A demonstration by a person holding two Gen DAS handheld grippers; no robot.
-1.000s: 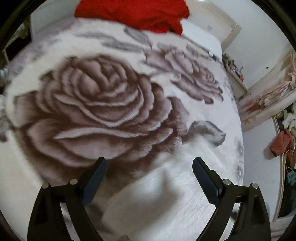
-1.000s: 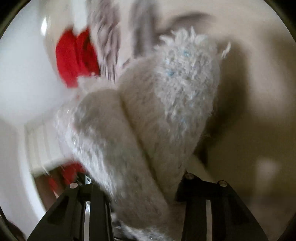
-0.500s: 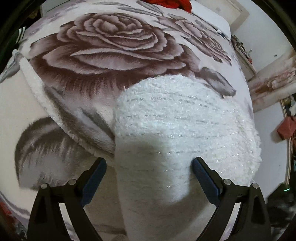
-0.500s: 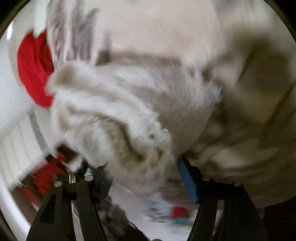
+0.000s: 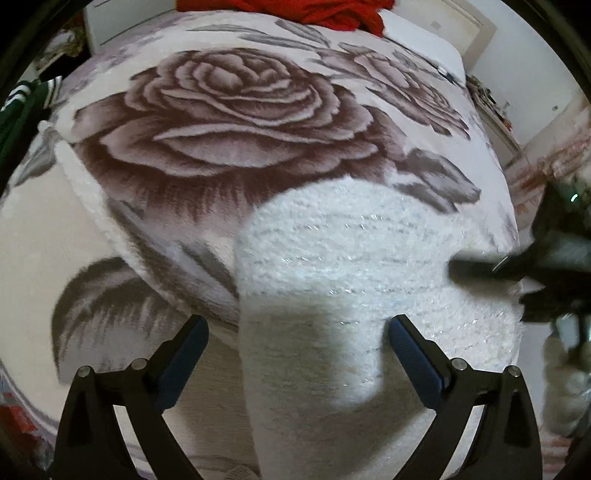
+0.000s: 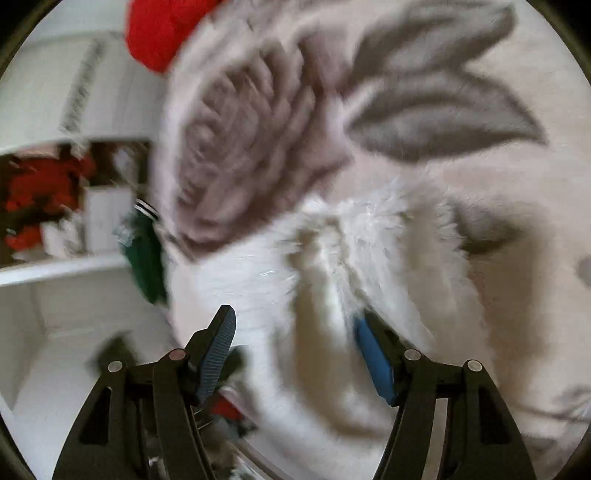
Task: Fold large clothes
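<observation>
Right gripper (image 6: pixel 295 354) now spread, fluffy white sweater (image 5: pixel 351 266) folded, silver-threaded

rose-print blanket (image 5: pixel 236 110) is spread across the bed | red garment (image 5: pixel 295 11) is heaped at its far end | green striped-cuff garment (image 6: pixel 146 258) is seen at the blanket's edge

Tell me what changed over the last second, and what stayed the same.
The right gripper, shut on the fluffy white sweater a second ago, has opened and let it go; the sweater now lies on the rose blanket. The left gripper stayed open, and the red garment stayed at the far end.
</observation>
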